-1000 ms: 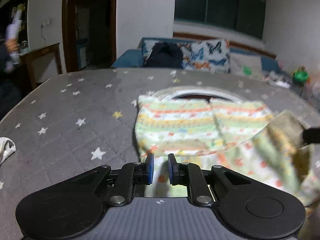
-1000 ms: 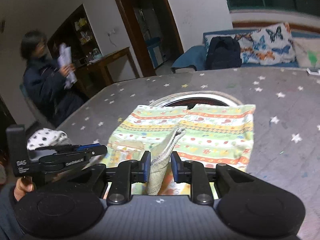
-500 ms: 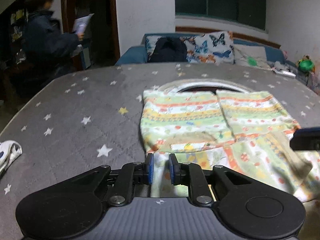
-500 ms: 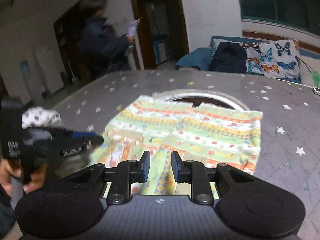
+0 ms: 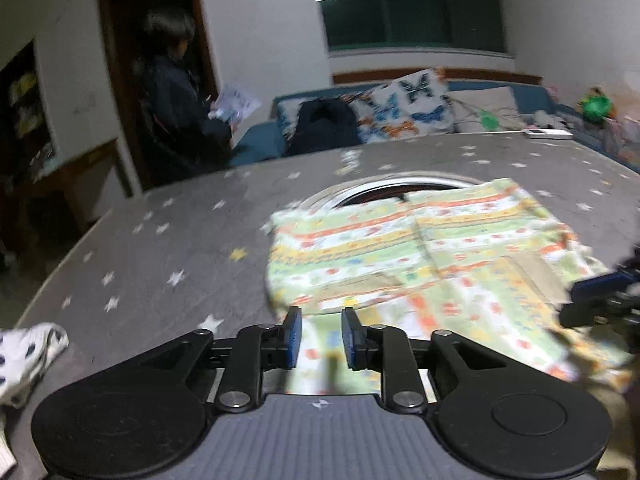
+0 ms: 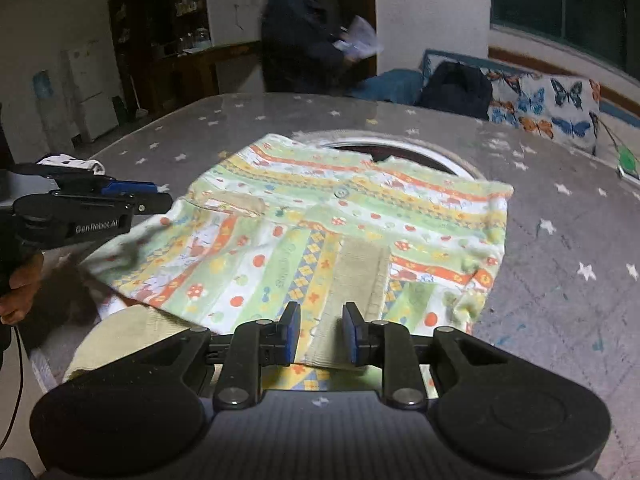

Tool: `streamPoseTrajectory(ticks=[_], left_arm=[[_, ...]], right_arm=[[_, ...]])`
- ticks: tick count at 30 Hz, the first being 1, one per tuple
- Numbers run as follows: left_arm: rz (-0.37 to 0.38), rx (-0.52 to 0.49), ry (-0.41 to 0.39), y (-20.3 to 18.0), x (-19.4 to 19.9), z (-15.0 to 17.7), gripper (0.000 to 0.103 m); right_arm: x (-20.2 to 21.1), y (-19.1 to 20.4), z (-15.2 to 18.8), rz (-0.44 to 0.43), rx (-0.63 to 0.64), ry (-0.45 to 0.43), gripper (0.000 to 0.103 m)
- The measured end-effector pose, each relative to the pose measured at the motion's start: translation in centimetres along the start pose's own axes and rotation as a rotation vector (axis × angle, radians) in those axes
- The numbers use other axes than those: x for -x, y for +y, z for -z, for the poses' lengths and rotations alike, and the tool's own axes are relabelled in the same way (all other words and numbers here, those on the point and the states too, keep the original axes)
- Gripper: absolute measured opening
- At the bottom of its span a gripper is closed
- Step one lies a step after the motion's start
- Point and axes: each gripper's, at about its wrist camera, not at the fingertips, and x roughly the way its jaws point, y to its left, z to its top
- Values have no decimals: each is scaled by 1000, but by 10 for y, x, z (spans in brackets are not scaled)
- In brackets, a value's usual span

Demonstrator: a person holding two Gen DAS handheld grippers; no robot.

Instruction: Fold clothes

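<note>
At nine o'clock a white dotted cloth [image 5: 24,354] lay by our left claw [image 5: 319,336], its blue pads spread and empty. The striped green-and-orange cotton garment [image 6: 320,224] lay part-folded mid-tabletop [image 6: 560,240]. At three o'clock, our right claw [image 6: 319,334] gaped empty. Its near hem overhung the edge; we judged it might slide off.

The left black two-finger claw [image 5: 319,338] points toward 12 o'clock, its blue-padded fingers [image 5: 293,336] parted with a clear gap, gripping nothing. The right black two-finger claw [image 6: 319,334] likewise points toward 12 o'clock, jaws apart and empty. In the right wrist view the left claw sits at 9 o'clock, a bare hand [image 6: 20,286] wrapped around its handle.
</note>
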Motion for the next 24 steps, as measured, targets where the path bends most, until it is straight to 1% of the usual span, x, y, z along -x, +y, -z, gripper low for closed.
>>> streamPoseTrajectory(ticks=[4,8,11,15,17,20,24], left_arm=[[48,-72,-7,-23,7,6,26],[58,-177,-2,-45,8,18,27],[59,-221,8,-52,7,24,26],[66,-229,1,-55,7,28,26],[66,-232,1,-55,7,30,26],[61,-239,5,-55,6,33,26],[58,-241,2,-54,8,35,27]], right_arm=[[-1,6,0,-19,24,-6,23],[-4,8,7,-13,55,11,23],[2,11,11,0,101,9,23],[11,14,11,-4,124,-12,24],[11,17,11,-10,137,-22,36],[10,23,11,-21,155,-36,37],[3,27,17,-28,172,-8,37]])
